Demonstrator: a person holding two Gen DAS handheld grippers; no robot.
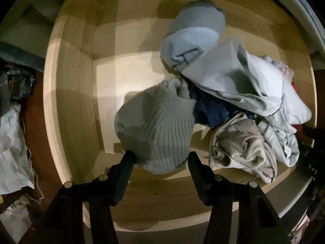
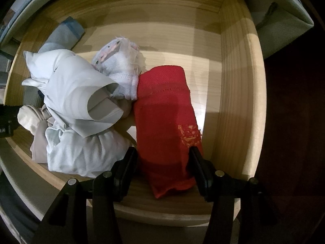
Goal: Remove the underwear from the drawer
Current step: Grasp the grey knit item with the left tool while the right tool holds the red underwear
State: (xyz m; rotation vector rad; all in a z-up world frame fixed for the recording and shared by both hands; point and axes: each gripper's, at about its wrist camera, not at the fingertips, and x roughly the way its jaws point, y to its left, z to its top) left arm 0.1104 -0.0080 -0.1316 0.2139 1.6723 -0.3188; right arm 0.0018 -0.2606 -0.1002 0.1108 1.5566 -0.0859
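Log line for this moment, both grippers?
left gripper: open around grey ribbed knit garment | right gripper: open around red knit garment | both garments inside pale wooden drawer

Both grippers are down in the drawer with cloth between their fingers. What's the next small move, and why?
Probably close the right gripper on the red garment and lift it clear. The fingers straddle its near end, spread wide, and it lies apart from the pale pile, so it should come free. The left gripper similarly straddles a grey ribbed piece.
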